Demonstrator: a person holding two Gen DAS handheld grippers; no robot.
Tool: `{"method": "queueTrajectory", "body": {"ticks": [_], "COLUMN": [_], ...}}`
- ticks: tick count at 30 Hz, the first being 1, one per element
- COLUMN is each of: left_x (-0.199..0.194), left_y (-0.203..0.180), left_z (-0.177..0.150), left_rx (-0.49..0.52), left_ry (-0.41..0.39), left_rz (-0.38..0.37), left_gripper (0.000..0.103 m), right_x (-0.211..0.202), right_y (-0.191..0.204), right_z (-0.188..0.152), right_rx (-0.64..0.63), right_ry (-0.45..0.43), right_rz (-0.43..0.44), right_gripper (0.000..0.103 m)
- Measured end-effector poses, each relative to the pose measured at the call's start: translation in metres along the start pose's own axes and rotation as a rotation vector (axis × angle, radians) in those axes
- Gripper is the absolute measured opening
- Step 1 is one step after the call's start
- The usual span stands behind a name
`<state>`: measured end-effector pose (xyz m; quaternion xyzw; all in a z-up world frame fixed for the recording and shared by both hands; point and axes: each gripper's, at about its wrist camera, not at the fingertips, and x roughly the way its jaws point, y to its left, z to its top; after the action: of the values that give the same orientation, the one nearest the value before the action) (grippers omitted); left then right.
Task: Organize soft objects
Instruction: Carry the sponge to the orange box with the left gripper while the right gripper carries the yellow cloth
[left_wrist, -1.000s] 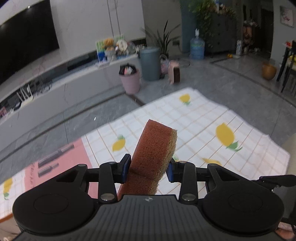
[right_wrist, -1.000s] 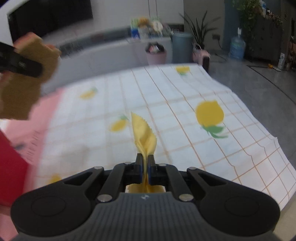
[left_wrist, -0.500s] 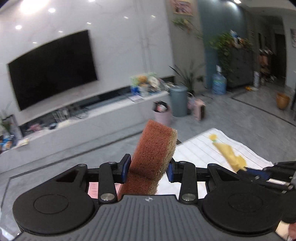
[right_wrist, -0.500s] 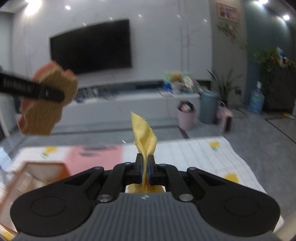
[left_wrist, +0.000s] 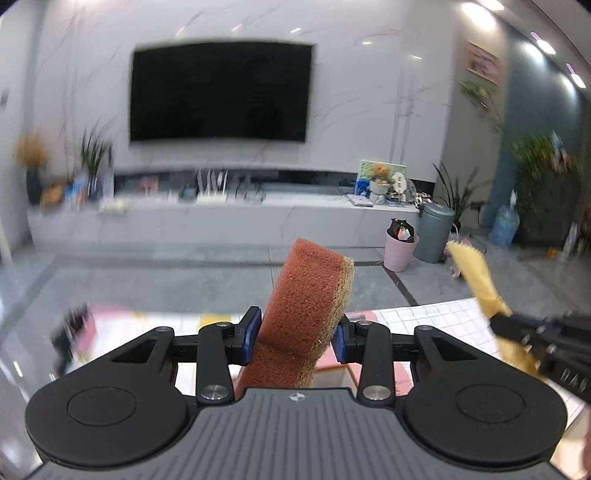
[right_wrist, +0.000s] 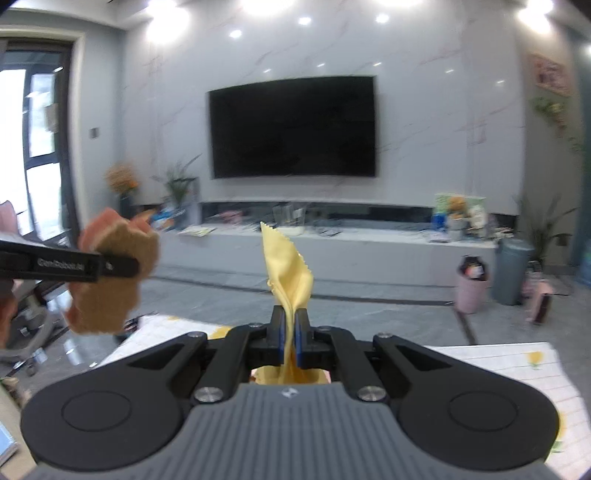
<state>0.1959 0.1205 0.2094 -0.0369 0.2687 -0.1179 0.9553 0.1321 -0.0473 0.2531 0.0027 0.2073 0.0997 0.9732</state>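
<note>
My left gripper (left_wrist: 297, 338) is shut on an orange-brown sponge (left_wrist: 306, 295) with a tan scouring side, held upright high above the table. My right gripper (right_wrist: 290, 338) is shut on a crumpled yellow cloth (right_wrist: 286, 264) that sticks up between the jaws. In the left wrist view the right gripper (left_wrist: 517, 328) with the yellow cloth (left_wrist: 476, 277) shows at the right. In the right wrist view the left gripper's finger (right_wrist: 66, 264) and the sponge (right_wrist: 110, 284) show at the left.
A table with a white lemon-print checked cloth (left_wrist: 450, 321) and a pink mat (left_wrist: 336, 365) lies below. Beyond are a wall TV (right_wrist: 293, 127), a long white TV bench (left_wrist: 229, 218), a pink bin (left_wrist: 400, 251) and a grey bin (left_wrist: 432, 232).
Both grippers have risen and tilted upward, from looking down at the table to facing the TV wall. Each keeps its hold, the sponge on the left, the yellow cloth on the right.
</note>
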Motion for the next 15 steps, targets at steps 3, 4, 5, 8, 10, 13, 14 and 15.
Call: {"method": "queueTrajectory", "body": {"ticks": [3, 4, 5, 8, 10, 13, 14, 15], "left_x": [0.028, 0.037, 0.046, 0.073, 0.091, 0.105, 0.105, 0.108], "left_y": [0.027, 0.034, 0.04, 0.046, 0.042, 0.042, 0.043, 0.041], "left_z": [-0.013, -0.018, -0.023, -0.037, -0.045, -0.062, -0.07, -0.075], "left_rx": [-0.084, -0.1, -0.109, -0.098, -0.085, -0.051, -0.044, -0.041], "left_ry": [0.056, 0.077, 0.098, 0.157, 0.202, 0.255, 0.266, 0.275], "left_rz": [0.006, 0.008, 0.01, -0.006, -0.024, -0.025, -0.028, -0.036], "left_gripper": [0.044, 0.044, 0.044, 0.044, 0.044, 0.044, 0.044, 0.044], "right_x": [0.03, 0.043, 0.053, 0.089, 0.108, 0.129, 0.134, 0.138], "right_y": [0.025, 0.03, 0.033, 0.035, 0.035, 0.026, 0.022, 0.022], "right_z": [-0.008, -0.012, -0.018, -0.036, -0.049, -0.071, -0.077, -0.083], "right_rx": [-0.024, -0.018, -0.009, 0.009, 0.016, 0.072, 0.093, 0.106], "right_ry": [0.057, 0.08, 0.104, 0.171, 0.209, 0.255, 0.264, 0.271], "right_rz": [0.039, 0.051, 0.061, 0.081, 0.083, 0.12, 0.131, 0.136], "right_gripper": [0.002, 0.002, 0.002, 0.002, 0.002, 0.002, 0.002, 0.002]}}
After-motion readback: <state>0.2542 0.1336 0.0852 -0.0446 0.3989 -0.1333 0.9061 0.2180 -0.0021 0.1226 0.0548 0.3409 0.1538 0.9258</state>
